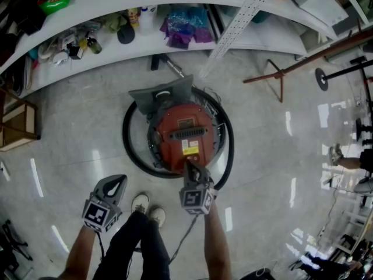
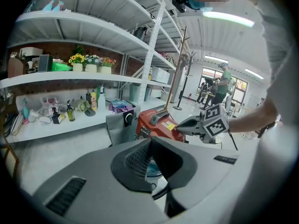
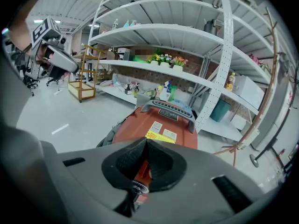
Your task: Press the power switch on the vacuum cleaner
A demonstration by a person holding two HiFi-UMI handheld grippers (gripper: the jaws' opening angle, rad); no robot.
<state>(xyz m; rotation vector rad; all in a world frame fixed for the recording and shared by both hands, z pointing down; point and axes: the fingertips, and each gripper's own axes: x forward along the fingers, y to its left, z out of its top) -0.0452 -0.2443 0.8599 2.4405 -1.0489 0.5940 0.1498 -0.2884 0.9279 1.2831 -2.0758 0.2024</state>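
Note:
The red vacuum cleaner [image 1: 182,134] stands on the floor in the head view, with a grey handle [image 3: 170,107] across its top and a black hose [image 1: 129,150] looped around it. My right gripper [image 1: 190,164] is shut, its tips down on the near edge of the red lid beside the yellow label [image 3: 161,135]. The jaws hide whatever lies under the tips, so no switch shows. My left gripper [image 1: 119,181] is shut on nothing and hangs over bare floor left of the vacuum. From the left gripper view the vacuum [image 2: 154,124] and the right gripper [image 2: 184,125] both show.
White shelves [image 1: 175,37] with bottles and bags curve behind the vacuum. A wooden stand [image 1: 20,124] is at the left, a coat rack [image 1: 280,74] at the right. My shoes [image 1: 147,207] are just near of the hose. Another person [image 1: 349,162] is at the far right.

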